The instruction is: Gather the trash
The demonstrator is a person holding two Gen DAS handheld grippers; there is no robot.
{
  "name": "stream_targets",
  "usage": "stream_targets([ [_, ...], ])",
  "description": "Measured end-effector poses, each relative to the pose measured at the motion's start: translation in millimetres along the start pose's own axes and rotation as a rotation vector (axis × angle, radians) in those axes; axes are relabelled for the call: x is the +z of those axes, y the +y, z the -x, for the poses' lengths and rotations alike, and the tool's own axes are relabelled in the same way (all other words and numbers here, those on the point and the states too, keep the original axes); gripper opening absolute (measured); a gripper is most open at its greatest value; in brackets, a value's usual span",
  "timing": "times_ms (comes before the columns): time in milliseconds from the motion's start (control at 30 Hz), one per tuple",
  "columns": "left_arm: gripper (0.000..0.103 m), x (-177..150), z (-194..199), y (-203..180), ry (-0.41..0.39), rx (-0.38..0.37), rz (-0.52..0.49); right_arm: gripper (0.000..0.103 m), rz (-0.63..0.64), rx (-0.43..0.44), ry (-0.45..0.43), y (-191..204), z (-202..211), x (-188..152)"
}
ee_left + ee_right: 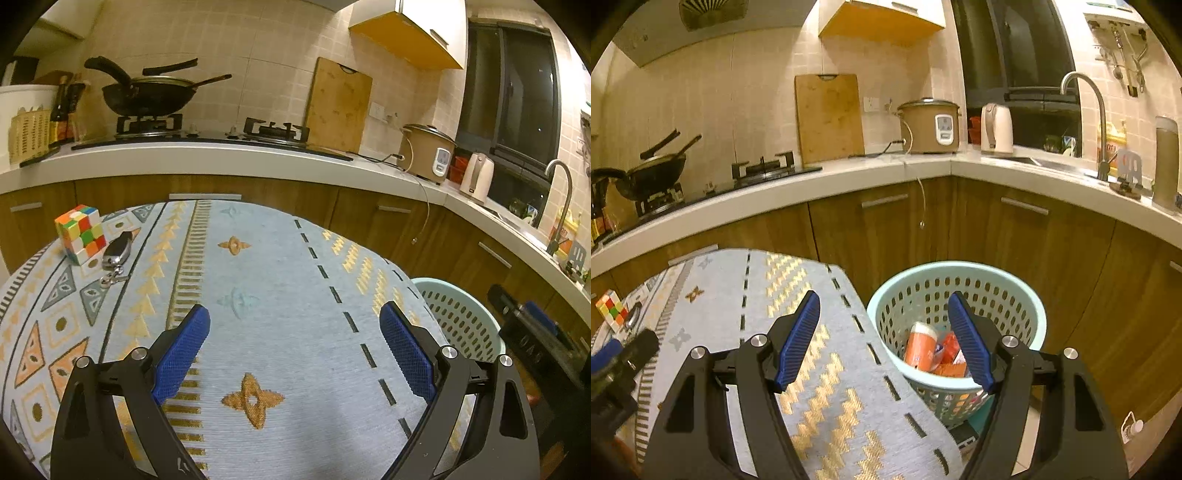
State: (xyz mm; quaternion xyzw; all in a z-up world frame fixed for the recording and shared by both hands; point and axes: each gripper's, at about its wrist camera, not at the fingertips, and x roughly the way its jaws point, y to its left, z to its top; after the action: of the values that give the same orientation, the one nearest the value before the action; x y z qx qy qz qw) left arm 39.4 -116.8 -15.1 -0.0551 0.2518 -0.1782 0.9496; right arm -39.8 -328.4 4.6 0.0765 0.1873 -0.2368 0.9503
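Both grippers, left gripper (294,317) and right gripper (884,308), are hanging wide and empty; trash (932,350) is sitting in the basket (1027,295) beside the worktop (280,295), so collection looks finished.

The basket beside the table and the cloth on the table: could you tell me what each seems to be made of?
The basket looks like moulded plastic, pale mint with a smooth matte finish: its wall has even rows of punched oval holes and a rolled rim. The cloth looks like woven fabric, likely cotton or a blend: fine ribbed texture shows, with the pattern woven in.
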Motion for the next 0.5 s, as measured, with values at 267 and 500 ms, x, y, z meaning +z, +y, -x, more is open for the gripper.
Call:
stream_targets([
  [267,0.090,-0.3,1.3,-2.0,-0.008,-0.006,-0.012,0.068,0.002,0.006,0.007,-2.8,3.5,7.1],
  [500,0.090,-0.9,5.4,-8.4,-0.029,0.005,-0.045,0.074,0.042,-0.001,-0.005,3.5,7.1,6.4],
])
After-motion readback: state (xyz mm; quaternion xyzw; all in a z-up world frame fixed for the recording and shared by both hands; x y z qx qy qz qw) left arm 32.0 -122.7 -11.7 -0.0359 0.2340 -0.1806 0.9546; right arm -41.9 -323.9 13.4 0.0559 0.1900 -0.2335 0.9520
